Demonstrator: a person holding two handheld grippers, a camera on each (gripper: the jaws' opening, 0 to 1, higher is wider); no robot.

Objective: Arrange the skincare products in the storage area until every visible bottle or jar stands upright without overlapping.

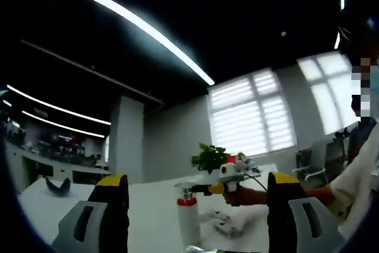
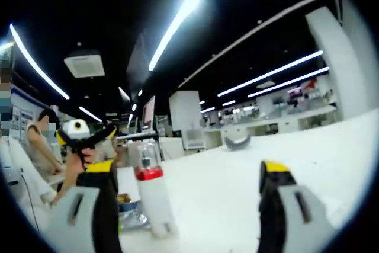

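- A white bottle (image 1: 188,220) with a red collar stands upright on the white table (image 1: 148,205), well in from its edges.
- Both the left tongs (image 1: 198,205) and the right tongs (image 2: 186,197) are spread apart, clamping nothing.
- Small items (image 1: 224,224) lie flat just beside the bottle.
- Risk: it looks tall and narrow, so a sideways nudge could topple it.
- No label or writing is legible.

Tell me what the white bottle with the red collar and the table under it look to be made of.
White bottle: likely plastic, opaque and matte, with a glossy red collar and a clear cap you can see through. Table: smooth white top, probably laminate or painted board; blur leaves it open.
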